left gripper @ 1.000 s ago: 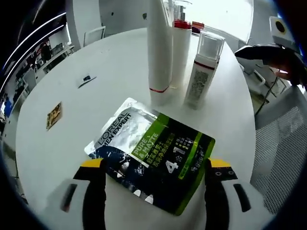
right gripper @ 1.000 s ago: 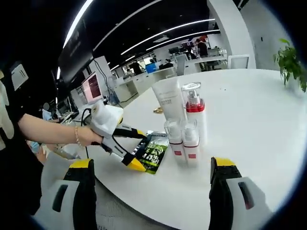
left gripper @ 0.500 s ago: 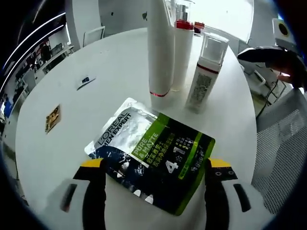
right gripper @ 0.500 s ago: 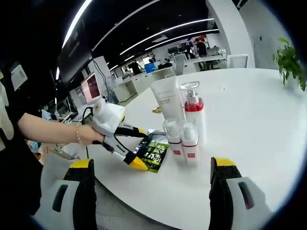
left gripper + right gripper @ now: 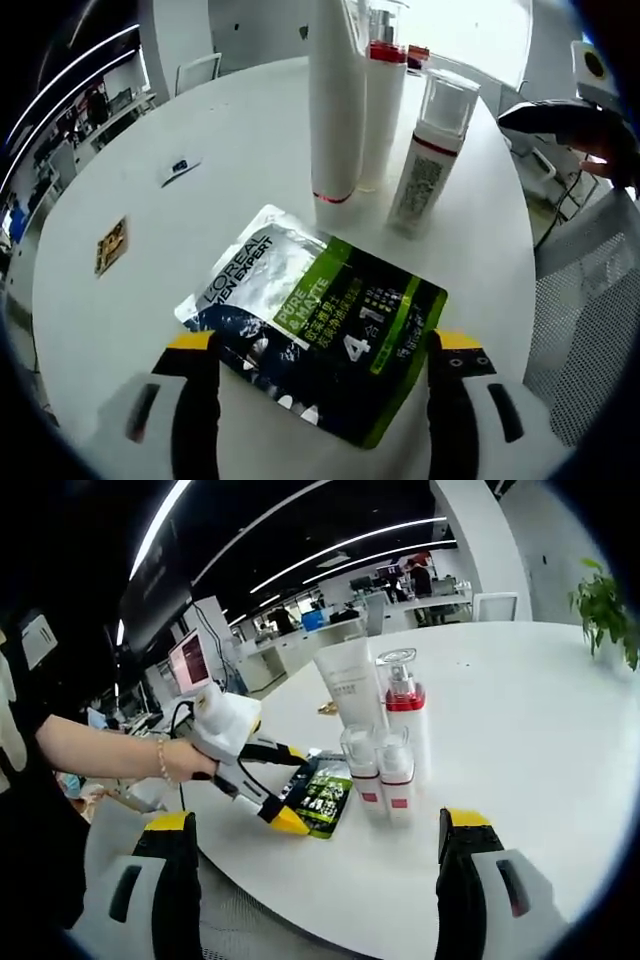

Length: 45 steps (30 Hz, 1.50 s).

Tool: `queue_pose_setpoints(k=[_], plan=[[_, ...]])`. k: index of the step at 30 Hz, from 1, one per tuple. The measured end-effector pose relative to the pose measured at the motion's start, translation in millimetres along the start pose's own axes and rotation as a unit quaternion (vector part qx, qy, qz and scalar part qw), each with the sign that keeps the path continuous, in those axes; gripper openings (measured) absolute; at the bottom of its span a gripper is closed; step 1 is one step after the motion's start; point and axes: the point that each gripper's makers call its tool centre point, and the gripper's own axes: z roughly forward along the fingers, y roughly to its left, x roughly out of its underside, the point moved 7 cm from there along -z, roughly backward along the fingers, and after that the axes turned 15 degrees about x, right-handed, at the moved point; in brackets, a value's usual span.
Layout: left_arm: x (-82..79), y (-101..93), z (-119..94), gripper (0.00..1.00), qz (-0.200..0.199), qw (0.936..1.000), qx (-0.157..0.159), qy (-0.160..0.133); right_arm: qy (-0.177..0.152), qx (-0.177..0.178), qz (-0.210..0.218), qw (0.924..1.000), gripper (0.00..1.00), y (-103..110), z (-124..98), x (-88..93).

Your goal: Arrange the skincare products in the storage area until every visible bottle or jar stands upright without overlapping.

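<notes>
On a round white table [image 5: 150,290] in an office, the bottles [image 5: 385,745] stand upright at twelve o'clock, seemingly done, while a flat sachet [image 5: 318,335] lies between the wide-open left gripper [image 5: 315,355]; the right gripper [image 5: 318,830] is open and empty.

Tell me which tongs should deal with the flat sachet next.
Left, probably. The left tongs stand open with the sachet lying flat between their tips, next to the upright bottles. The right tongs hang open off the table edge, farther from it.
</notes>
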Motion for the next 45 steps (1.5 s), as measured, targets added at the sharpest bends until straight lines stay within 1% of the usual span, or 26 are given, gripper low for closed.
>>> queue_pose_setpoints(k=[7,12,14,18,21,22,23,26,29,32,36,39,42,44,45], plan=[[1.8,-5.5,-9.0,0.82,-0.008,0.9999,-0.002,-0.008,0.002,-0.002,-0.008,1.0,1.0,1.8,0.3,0.6],[3.9,-10.1,-19.8,0.87,-0.012,0.9998,-0.012,-0.012,0.001,-0.004,-0.01,0.9999,1.0,2.8,0.1,0.5],[6.4,-7.8,-21.0,0.87,-0.017,0.9997,-0.014,-0.013,0.001,-0.005,-0.011,0.9999,1.0,3.3,0.1,0.7],[7.3,-10.1,-26.1,0.88,-0.027,0.9992,-0.016,-0.023,0.002,-0.007,-0.015,0.9999,1.0,5.2,-0.1,0.6],[5.6,-15.5,-34.1,0.91,-0.052,0.9971,-0.008,-0.056,0.002,-0.009,-0.02,0.9998,1.0,6.0,-0.6,1.2],[5.8,-16.2,-36.7,0.92,-0.058,0.9964,-0.009,-0.061,0.003,-0.01,-0.021,0.9997,1.0,6.6,-0.5,1.6],[8.2,-12.5,-39.4,0.92,-0.062,0.9959,-0.011,-0.065,0.004,-0.011,-0.022,0.9997,1.0,7.1,-0.5,1.8],[12.7,-10.8,-43.8,0.92,-0.067,0.9951,-0.015,-0.071,0.004,-0.012,-0.025,0.9996,1.0,7.4,-0.2,2.1],[16.2,-13.1,-48.3,0.93,-0.078,0.9936,-0.018,-0.08,0.006,-0.014,-0.028,0.9995,1.0,7.9,-0.2,2.6],[19.3,-15.1,-55.3,0.94,-0.088,0.9912,-0.018,-0.097,0.007,-0.016,-0.032,0.9993,1.0,8.8,-0.4,2.9],[21.1,-23.7,-63.6,0.98,-0.08,0.99,-0.018,-0.115,0.01,-0.018,-0.037,0.9991,1.0,9.6,0.3,3.8],[26.2,-23.3,-68.1,0.99,-0.077,0.9893,-0.017,-0.123,0.011,-0.019,-0.039,0.999,1.0,10.8,0.3,3.8],[31.5,-22.3,-72.7,0.99,-0.085,0.9878,-0.019,-0.129,0.011,-0.018,-0.039,0.999,1.0,10.4,0.8,3.9],[33.5,-28.6,-74.7,0.99,-0.09,0.9869,-0.021,-0.133,0.011,-0.017,-0.039,0.9991,1.0,10.1,0.8,3.7],[35.3,-28.2,-77.0,0.99,-0.091,0.9866,-0.023,-0.133,0.01,-0.017,-0.038,0.9991,1.0,9.9,0.6,3.4]])
